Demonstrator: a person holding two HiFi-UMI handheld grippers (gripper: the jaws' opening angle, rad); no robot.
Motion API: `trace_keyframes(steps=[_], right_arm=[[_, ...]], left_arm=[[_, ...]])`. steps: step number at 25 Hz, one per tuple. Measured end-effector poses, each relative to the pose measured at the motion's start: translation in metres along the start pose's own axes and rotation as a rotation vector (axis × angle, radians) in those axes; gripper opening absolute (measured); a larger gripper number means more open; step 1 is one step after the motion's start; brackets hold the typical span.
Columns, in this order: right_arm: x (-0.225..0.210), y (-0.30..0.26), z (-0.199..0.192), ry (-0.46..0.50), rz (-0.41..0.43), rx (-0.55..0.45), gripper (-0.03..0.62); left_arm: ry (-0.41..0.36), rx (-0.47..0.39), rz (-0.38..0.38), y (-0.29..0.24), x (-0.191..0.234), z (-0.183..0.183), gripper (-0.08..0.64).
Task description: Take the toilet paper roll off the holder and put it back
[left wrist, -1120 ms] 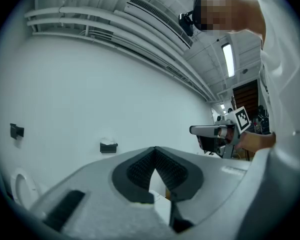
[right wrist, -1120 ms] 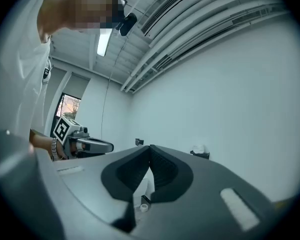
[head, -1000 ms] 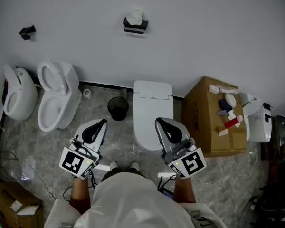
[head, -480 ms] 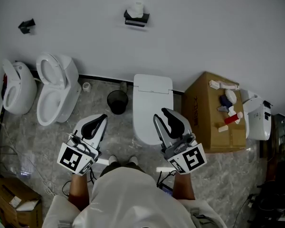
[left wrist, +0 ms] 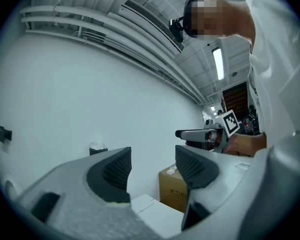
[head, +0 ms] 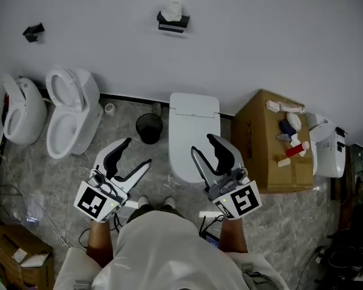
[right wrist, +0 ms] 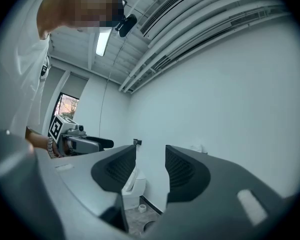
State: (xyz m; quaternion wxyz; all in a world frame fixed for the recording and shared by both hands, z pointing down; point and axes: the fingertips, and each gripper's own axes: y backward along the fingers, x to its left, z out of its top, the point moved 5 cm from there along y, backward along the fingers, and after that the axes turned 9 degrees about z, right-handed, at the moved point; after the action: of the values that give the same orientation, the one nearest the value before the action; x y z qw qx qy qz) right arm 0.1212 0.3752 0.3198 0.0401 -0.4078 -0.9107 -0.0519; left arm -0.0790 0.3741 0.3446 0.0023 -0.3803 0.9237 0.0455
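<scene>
Toilet paper roll: stands on the black wall holder, far centre, well apart from both grippers; judged light, soft and crushable, best pinched gently across its sides.
Left hand-held gripper: jaws just opened wide, empty.
Right hand-held gripper: jaws just opening, narrower gap, empty.
Surface: plain white wall.
Room: grey stone floor; closed toilet centre; cardboard box right.

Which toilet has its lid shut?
The white toilet straight ahead, between the black bin and the cardboard box. Its lid lies flat; the open toilet and the far-left toilet show their bowls.
</scene>
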Motion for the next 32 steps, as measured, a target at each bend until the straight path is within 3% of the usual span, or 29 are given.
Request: trace_keyframes(steps=[3, 10, 27, 32], right_arm=[[-0.002, 0.002, -0.001, -0.003, -0.001, 0.001, 0.178], [-0.005, 0.005, -0.007, -0.013, 0.004, -0.003, 0.178], [-0.064, 0.033, -0.028, -0.045, -0.015, -0.017, 0.216], [-0.092, 0.033, -0.029, -0.044, -0.026, -0.026, 0.239]], left_arm=[[-0.005, 0.009, -0.038, -0.001, -0.008, 0.0, 0.222], [-0.018, 0.033, 0.043, -0.001, -0.001, -0.007, 0.221], [-0.045, 0.033, 0.207, -0.04, 0.01, -0.011, 0.27], [-0.05, 0.023, 0.195, -0.068, 0.011, -0.01, 0.296]])
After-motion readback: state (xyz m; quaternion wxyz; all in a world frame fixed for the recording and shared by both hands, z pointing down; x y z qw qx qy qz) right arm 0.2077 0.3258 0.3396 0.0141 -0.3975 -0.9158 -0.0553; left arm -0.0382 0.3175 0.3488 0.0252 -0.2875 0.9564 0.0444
